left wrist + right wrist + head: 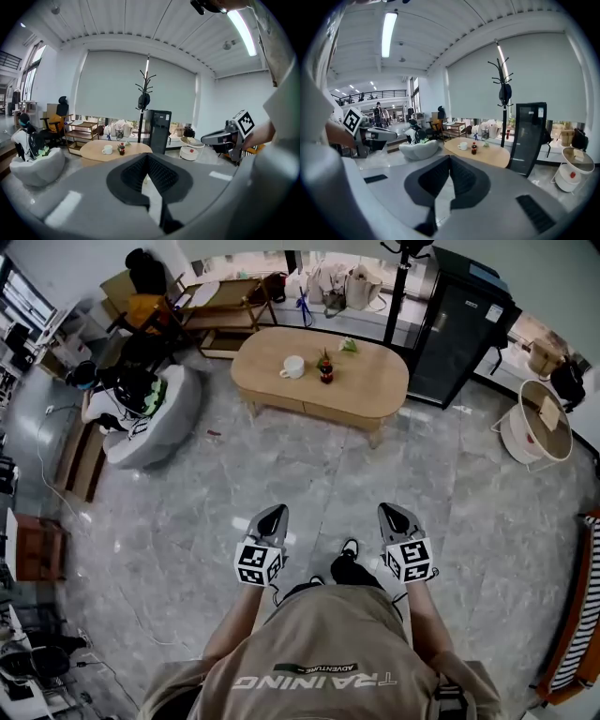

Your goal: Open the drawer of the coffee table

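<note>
Grippers are held side by side out in front of the person: the left gripper [275,513] and the right gripper [393,510] sit level with each other and apart, both tipped a little downward over the grey stone floor [281,474]. Looking along its own jaws, the left gripper [146,157] has its dark ribbed pads closed tip to tip with nothing caught between them. The right gripper [450,159] is the same, pads meeting at the tips and empty. Each one catches the other off to its side, marker cube showing. Just below and between them are the person's black shoes [347,563].

Well ahead, with bare floor between, stands the coffee table [375,390], an oval top in light wood. Its drawer [333,412] runs along the near edge and sits flush and shut, and neither gripper is near it. On the top stand a white cup [292,367] and, just to the right of it, a small dark bottle [325,368]; a bit of green plant [349,346] lies behind these. A tall black cabinet [459,329] stands to the table's right with a coat stand [144,98] beside it. A wooden shelf trolley [223,310] is behind the table on the left, and someone sits on a pale grey beanbag [173,423] further left
</note>
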`<state>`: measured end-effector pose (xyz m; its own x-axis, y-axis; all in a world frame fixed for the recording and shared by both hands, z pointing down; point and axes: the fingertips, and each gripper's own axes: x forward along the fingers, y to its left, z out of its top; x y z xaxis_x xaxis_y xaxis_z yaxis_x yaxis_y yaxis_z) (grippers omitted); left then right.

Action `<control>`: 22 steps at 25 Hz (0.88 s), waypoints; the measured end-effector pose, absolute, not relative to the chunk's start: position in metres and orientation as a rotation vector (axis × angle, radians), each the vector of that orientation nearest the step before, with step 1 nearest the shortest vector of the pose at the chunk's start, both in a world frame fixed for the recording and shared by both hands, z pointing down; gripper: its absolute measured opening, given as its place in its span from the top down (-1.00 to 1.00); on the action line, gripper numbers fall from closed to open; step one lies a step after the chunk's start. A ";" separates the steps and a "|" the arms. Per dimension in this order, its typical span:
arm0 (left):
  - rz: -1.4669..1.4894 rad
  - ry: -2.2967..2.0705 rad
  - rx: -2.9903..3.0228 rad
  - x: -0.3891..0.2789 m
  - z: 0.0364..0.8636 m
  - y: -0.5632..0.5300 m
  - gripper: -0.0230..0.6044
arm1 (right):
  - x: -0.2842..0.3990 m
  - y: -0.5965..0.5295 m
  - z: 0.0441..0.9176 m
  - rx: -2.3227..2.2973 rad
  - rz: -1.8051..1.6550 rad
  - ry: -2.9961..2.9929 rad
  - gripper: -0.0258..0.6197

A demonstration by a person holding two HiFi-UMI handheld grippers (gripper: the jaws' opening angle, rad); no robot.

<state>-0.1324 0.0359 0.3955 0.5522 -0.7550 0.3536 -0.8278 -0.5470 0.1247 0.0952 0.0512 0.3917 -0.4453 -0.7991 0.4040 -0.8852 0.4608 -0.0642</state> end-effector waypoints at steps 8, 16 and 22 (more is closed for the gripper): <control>0.406 -1.317 2.579 -0.088 0.376 -0.033 0.96 | 0.140 0.000 0.403 1.438 0.375 -2.397 0.91; 0.417 -1.311 2.567 -0.059 0.373 -0.072 0.96 | 0.157 -0.041 0.403 1.369 0.348 -2.426 0.91; 0.424 -1.279 2.552 -0.055 0.385 -0.086 0.96 | 0.159 -0.045 0.417 1.363 0.398 -2.394 0.91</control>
